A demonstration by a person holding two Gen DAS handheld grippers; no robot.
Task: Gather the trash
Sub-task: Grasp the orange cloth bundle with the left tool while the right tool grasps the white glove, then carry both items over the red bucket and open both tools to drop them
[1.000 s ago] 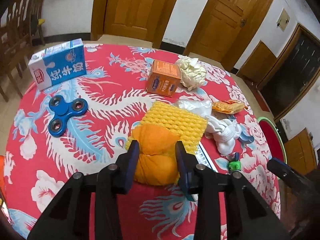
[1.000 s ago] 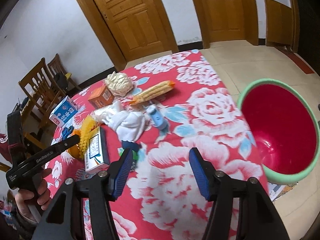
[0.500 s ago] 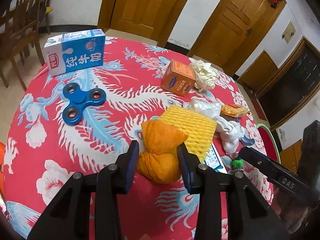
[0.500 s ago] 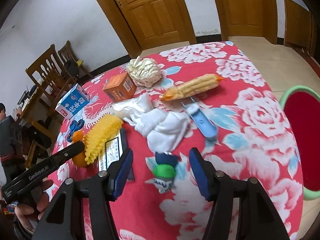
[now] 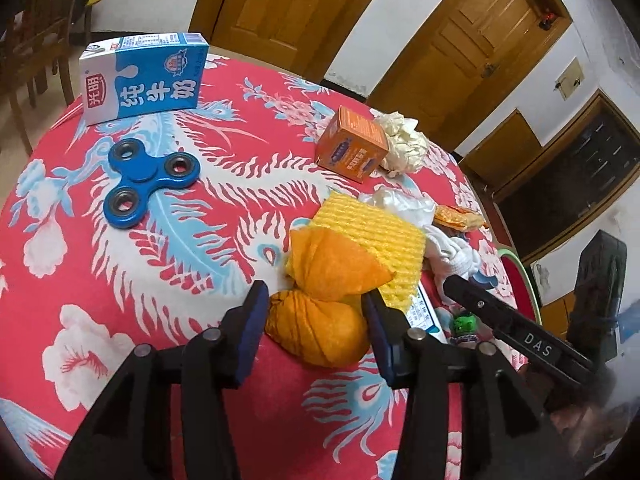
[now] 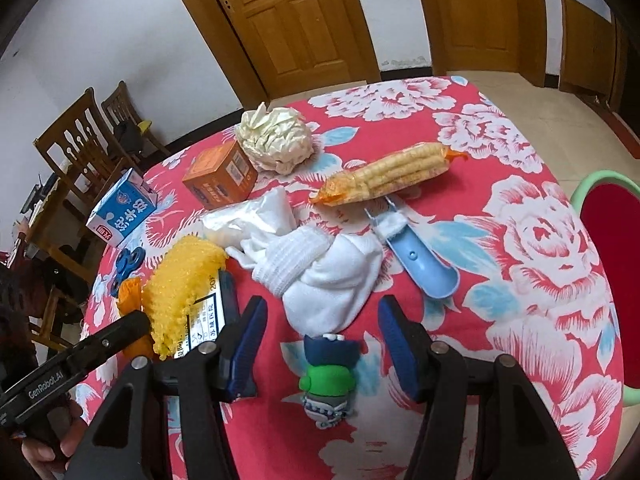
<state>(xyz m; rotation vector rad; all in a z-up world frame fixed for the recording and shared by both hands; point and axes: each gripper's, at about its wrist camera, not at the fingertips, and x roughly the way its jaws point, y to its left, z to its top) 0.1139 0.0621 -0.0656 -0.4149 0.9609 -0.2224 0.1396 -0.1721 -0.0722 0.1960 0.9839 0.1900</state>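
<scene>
- The left tongs [image 5: 314, 308] straddle the orange wrapper [image 5: 320, 304], which lies on the worktop [image 5: 120, 280] with its lower bulge between the blue pads. The jaws have just been opening: a second ago they sat close against the wrapper, and now a sliver of gap shows on each side, so nothing is clamped.
- The yellow foam net [image 5: 372, 240] lies partly under and behind the wrapper, on top of a printed white box [image 6: 206, 316].
- The right tongs [image 6: 322, 320] stand apart, as wide as before, holding nothing. A second ago they hung over bare cloth near the red basin [image 6: 612, 280]; now they sit over the clutter, with the small green toy [image 6: 328, 376] between the pads and untouched.
- Just beyond the toy lies a white cloth [image 6: 320, 272], with a blue scoop [image 6: 420, 260] to its right and a snack packet [image 6: 392, 176] further back.
- The milk carton [image 5: 144, 78], blue spinner [image 5: 150, 176], orange box [image 5: 352, 148] and crumpled paper [image 5: 404, 142] lie where they did.
</scene>
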